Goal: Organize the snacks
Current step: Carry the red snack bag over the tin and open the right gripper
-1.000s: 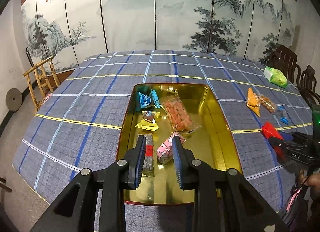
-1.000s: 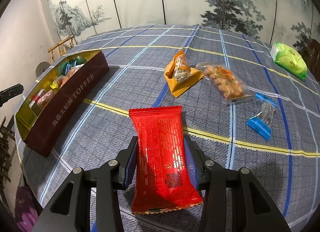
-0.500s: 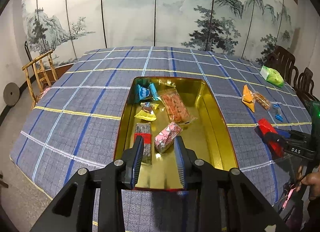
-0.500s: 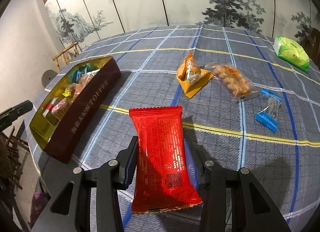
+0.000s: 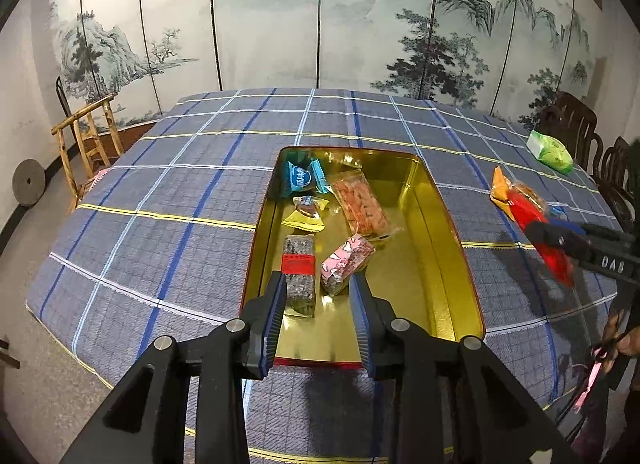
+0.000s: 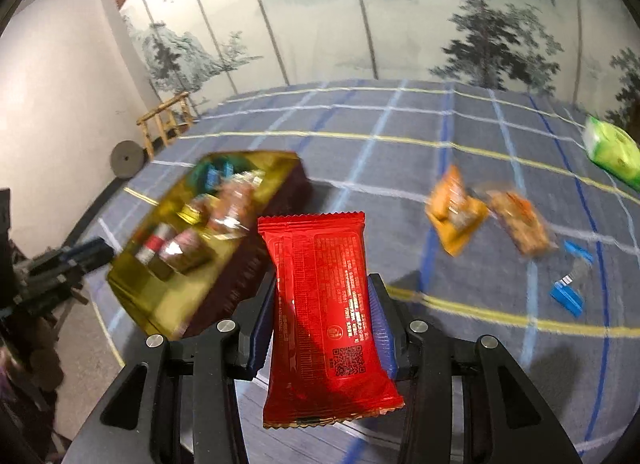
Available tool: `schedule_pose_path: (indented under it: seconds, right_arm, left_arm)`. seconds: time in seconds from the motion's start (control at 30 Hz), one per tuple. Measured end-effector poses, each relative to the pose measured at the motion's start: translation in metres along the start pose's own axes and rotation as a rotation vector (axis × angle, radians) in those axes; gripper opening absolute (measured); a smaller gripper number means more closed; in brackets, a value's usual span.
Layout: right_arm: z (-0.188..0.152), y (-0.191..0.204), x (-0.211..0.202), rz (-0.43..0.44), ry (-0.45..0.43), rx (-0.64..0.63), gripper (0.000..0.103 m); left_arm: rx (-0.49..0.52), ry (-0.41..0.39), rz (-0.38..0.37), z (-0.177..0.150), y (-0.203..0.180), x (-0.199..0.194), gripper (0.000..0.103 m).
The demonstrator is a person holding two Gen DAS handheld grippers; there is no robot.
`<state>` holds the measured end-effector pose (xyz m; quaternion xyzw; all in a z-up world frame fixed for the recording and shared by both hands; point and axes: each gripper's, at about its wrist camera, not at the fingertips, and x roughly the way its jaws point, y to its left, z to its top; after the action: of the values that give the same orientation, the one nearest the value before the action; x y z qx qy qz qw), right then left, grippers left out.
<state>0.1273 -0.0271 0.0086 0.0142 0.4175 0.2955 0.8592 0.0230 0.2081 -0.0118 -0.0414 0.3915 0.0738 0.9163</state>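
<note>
My right gripper (image 6: 322,324) is shut on a red snack packet (image 6: 324,304) and holds it in the air to the right of the gold tin (image 6: 256,162). In the left wrist view the same red packet (image 5: 536,224) hangs above the tablecloth right of the tin (image 5: 452,232). The tin holds several snacks: a blue packet (image 5: 300,178), a yellow one (image 5: 306,214), a clear bag of orange snacks (image 5: 362,208), a dark bar (image 5: 298,268) and a pink packet (image 5: 346,262). My left gripper (image 5: 318,320) is open and empty above the tin's near end.
On the checked tablecloth (image 6: 380,152) lie an orange packet (image 6: 454,210), a clear bag of orange snacks (image 6: 520,224), a blue-ended wrapper (image 6: 568,284) and a green packet (image 6: 610,150). Wooden chairs (image 5: 86,144) stand at the left and right sides. A painted screen stands behind.
My right gripper has lifted the red packet off the cloth and swung left toward the tin; its view is blurred. My left gripper has drawn back and risen, still open.
</note>
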Motion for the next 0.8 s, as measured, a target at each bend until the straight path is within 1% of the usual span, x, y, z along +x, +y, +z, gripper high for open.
schedule_pose_path:
  seconds: [0.17, 0.4, 0.6, 0.8]
  right_arm:
    - [0.02, 0.026, 0.012, 0.078, 0.003, 0.005, 0.045]
    - [0.049, 0.058, 0.043, 0.202, 0.02, 0.066, 0.045]
    - [0.061, 0.073, 0.076, 0.246, 0.056, 0.115, 0.045]
    - [0.068, 0.075, 0.098, 0.246, 0.086, 0.153, 0.045]
  left_arm:
    - [-0.004, 0.005, -0.002, 0.0, 0.001, -0.001, 0.035]
    - [-0.013, -0.003, 0.0, -0.001, 0.007, -0.005, 0.038]
    - [-0.007, -0.005, 0.023, -0.001, 0.013, -0.007, 0.042]
    - [-0.019, 0.008, 0.028, -0.002, 0.02, -0.004, 0.045]
